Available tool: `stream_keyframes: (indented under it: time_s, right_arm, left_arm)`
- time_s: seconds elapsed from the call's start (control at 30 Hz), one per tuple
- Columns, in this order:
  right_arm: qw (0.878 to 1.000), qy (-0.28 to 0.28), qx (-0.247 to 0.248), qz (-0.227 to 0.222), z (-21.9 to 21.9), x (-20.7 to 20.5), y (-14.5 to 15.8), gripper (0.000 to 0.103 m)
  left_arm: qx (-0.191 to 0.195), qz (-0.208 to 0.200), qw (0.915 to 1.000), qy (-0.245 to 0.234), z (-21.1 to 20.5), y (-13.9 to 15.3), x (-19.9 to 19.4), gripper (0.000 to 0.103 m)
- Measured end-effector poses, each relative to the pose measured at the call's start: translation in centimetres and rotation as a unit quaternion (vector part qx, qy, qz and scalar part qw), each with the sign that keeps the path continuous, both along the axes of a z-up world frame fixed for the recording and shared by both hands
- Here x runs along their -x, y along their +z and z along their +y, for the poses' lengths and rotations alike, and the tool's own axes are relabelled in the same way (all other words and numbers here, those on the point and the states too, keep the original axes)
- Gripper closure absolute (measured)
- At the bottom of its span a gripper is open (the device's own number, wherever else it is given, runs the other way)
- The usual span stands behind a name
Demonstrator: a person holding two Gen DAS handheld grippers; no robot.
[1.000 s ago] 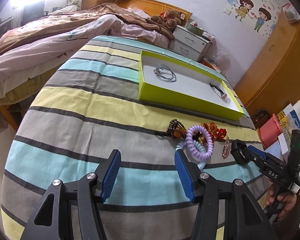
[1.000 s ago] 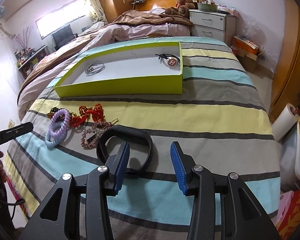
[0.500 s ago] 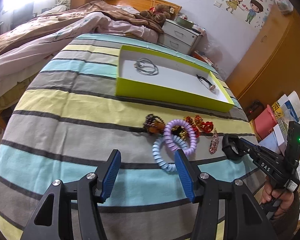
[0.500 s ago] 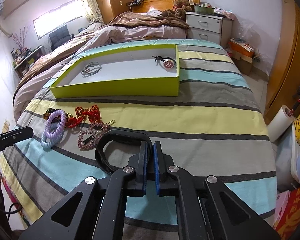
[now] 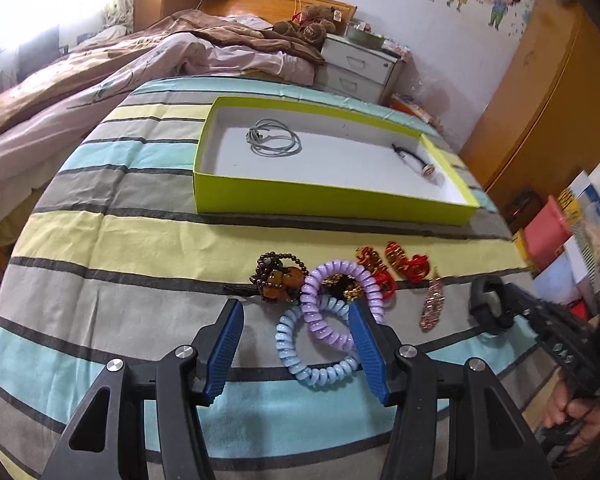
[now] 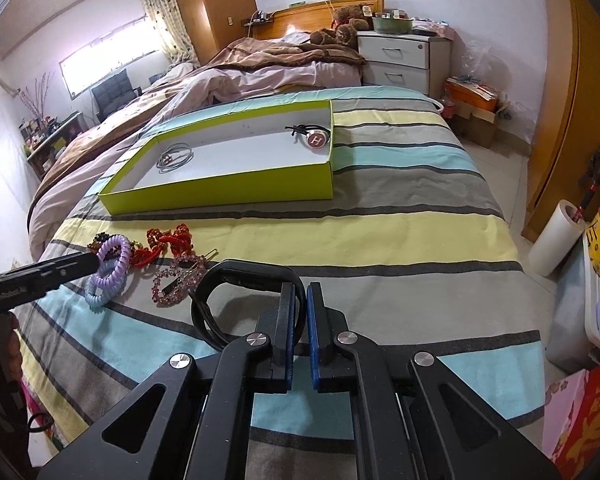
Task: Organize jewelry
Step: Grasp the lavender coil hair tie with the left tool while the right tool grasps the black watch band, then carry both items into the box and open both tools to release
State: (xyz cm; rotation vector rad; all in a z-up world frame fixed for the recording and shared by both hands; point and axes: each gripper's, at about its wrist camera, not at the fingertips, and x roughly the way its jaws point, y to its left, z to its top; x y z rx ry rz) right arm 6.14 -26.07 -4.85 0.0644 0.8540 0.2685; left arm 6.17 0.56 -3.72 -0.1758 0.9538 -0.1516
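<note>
**Jewelry sorting: right fingers clamped on band**

Right gripper (image 6: 304, 320) pinches the black loop band (image 6: 236, 276) on the striped bed (image 6: 400, 232). Left gripper (image 5: 296, 340), narrowing slightly, stands spread around the pale blue coil hair tie (image 5: 320, 372), not pressing it.

Teddy bear (image 5: 306, 26) beside white nightstand (image 5: 360, 70)

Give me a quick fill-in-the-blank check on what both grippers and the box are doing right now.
1. The right gripper is shut on the ____ band.
2. The left gripper is ____ above the coil hair ties.
3. The green box holds ____ items.

Missing words: black; open; two
</note>
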Motion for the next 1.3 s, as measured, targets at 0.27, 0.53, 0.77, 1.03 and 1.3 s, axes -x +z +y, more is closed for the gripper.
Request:
stream_keyframes:
  time_s: [0.27,0.53,0.77,1.03,1.3]
  right_arm:
    - [1.000,0.004,-0.004,-0.003,0.2,-0.1,0.0,0.097]
    - [1.000,-0.001,-0.012,-0.003,-0.1,0.0,0.1,0.097]
    - [1.000,-0.002,-0.013,-0.004,-0.2,0.0,0.1,0.097]
    - [1.000,-0.006,-0.014,-0.009,-0.4,0.1,0.4,0.097]
    - [1.000,-0.007,-0.017,-0.023,0.1,0.1,1.6,0.097]
  left_arm:
    - [-0.038,0.005,0.9993,-0.007,-1.2,-0.5,-0.2,0.068]
    - [-0.044,0.005,0.9987,-0.024,-1.7,-0.6,-0.3,0.086]
    - [-0.038,-0.008,0.9989,-0.028,-1.6,-0.2,0.2,0.093]
    - [-0.023,-0.015,0.9993,-0.027,-1.1,0.4,0.7,0.093]
    - [-0.019,-0.032,0.9990,-0.024,-0.5,2.0,0.8,0.093]
